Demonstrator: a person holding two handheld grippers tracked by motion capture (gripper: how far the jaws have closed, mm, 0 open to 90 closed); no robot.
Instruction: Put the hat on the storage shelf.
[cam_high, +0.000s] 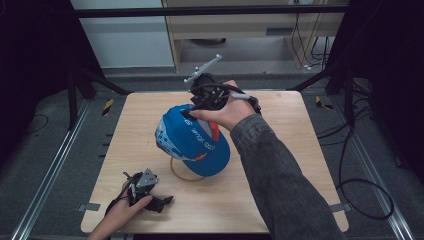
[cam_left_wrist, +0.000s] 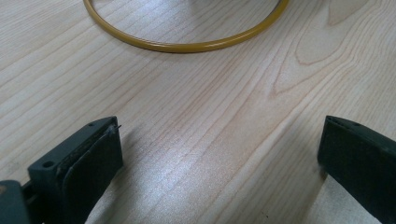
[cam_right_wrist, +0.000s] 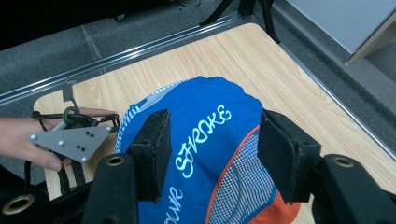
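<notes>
A blue cap (cam_high: 192, 142) with white lettering and an orange-trimmed mesh panel sits raised over a yellow ring (cam_high: 182, 175) on the wooden table (cam_high: 290, 120). My right gripper (cam_high: 192, 112) reaches down onto the cap's crown from the far side. In the right gripper view its jaws (cam_right_wrist: 212, 140) stand apart on either side of the crown of the cap (cam_right_wrist: 205, 102), and the fabric between them is not bunched. My left gripper (cam_high: 167, 200) rests open on the table near the front left. Bare wood lies between its jaws (cam_left_wrist: 219, 154), with the yellow ring (cam_left_wrist: 187, 46) just ahead.
The table's front edge runs close behind the left hand. Metal rails (cam_high: 50, 170) flank the table on both sides, and cables (cam_high: 360, 195) loop on the floor at the right. The left gripper's grey plate (cam_right_wrist: 70, 140) is beside the cap in the right gripper view.
</notes>
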